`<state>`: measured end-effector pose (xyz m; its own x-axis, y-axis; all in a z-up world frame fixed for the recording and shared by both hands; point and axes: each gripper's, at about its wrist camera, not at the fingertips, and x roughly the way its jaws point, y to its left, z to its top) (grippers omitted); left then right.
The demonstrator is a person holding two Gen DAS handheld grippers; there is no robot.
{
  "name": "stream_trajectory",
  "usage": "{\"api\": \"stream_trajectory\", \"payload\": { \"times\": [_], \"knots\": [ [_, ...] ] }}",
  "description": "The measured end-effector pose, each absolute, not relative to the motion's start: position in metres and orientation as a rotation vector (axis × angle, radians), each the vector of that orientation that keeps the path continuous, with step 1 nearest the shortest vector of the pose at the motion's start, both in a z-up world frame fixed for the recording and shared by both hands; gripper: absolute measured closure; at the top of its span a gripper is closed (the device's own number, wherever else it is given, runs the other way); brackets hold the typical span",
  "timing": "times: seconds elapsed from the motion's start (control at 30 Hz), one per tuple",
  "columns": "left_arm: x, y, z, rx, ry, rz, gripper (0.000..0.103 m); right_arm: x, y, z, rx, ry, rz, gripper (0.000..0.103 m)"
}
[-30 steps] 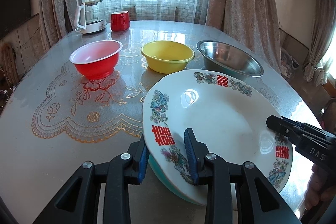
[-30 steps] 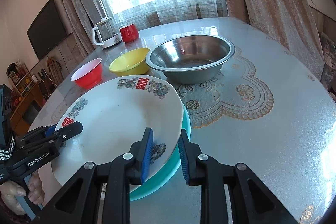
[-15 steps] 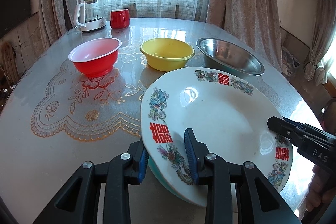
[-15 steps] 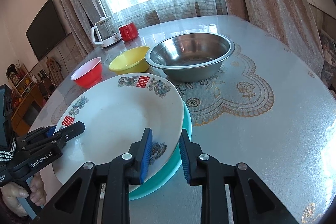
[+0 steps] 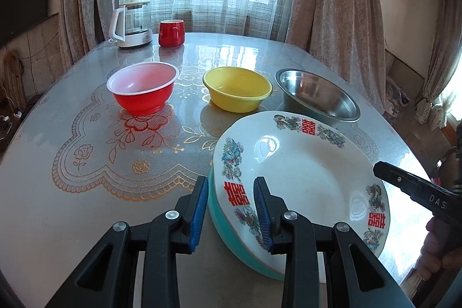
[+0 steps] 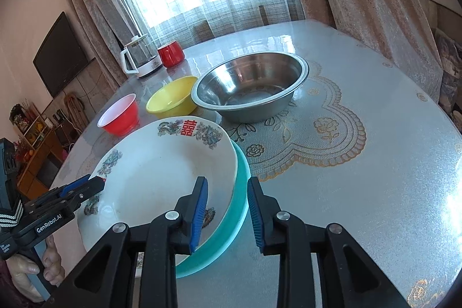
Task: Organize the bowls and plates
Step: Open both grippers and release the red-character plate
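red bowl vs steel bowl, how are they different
The red bowl is plastic-looking, red outside with a white inside; the steel bowl is bare shiny metal. The red bowl is plainly narrower, the steel bowl much wider across its rim. In the row, the red bowl sits at the kettle-side end and the steel bowl at the other, with the yellow bowl between. Both stand upright and empty on the table.
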<state>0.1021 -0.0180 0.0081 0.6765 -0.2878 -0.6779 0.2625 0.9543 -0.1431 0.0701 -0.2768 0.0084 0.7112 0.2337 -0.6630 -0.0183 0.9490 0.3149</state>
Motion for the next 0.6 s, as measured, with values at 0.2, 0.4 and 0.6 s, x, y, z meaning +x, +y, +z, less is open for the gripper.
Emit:
{"api": "stream_trajectory", "payload": {
  "times": [0.2, 0.4, 0.6],
  "knots": [
    [0.114, -0.026, 0.016, -0.018, 0.769, -0.322, 0.066, 0.075, -0.289, 0.014, 0.337, 0.754, 0.121, 0.074],
    [0.130, -0.035, 0.015, -0.018, 0.810, -0.317, 0.061, 0.086, -0.299, 0.013, 0.353, 0.769, 0.086, 0.074],
    [0.141, -0.042, 0.019, 0.020, 0.809, -0.319, 0.058, 0.099, -0.308, 0.015, 0.384, 0.770, 0.065, 0.073]
  ]
}}
